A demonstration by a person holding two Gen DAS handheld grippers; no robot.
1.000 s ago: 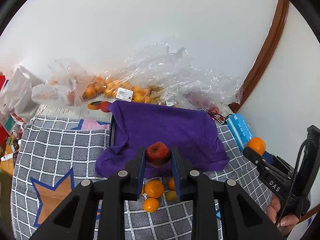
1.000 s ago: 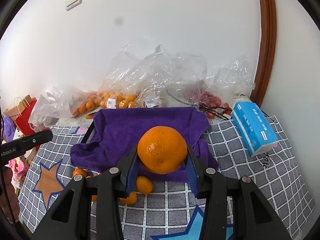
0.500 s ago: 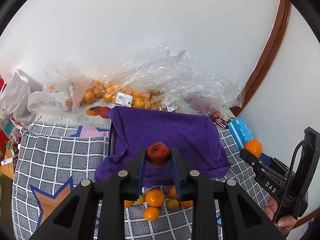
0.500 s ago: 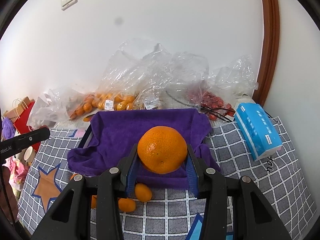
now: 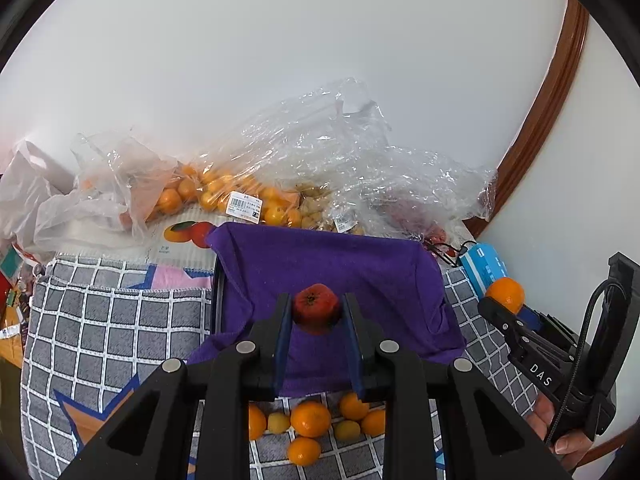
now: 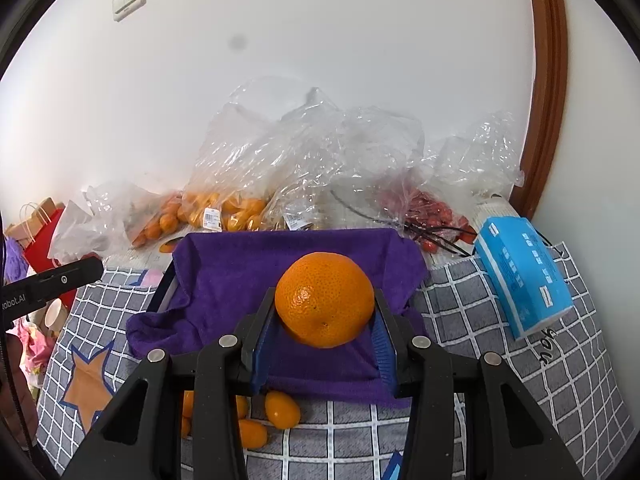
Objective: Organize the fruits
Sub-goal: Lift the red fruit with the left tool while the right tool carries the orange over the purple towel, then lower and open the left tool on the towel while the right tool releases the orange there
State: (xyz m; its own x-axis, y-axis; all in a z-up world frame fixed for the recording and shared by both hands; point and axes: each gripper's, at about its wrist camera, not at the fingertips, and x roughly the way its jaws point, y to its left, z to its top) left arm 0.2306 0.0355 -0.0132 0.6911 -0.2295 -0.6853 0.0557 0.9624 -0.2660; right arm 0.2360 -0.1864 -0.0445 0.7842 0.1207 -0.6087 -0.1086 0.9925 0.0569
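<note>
Pads [image 6: 383, 346] clamp dimpled round orange [image 6: 325, 299].

Red fruit [image 5: 316, 309] clamped, big orange [image 6: 324, 299] clamped

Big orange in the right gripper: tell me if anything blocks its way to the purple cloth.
Nothing visible does. The right gripper holds the big orange above the purple cloth, whose surface ahead lies bare. The loose small oranges sit on the near side, below the fingers.
</note>
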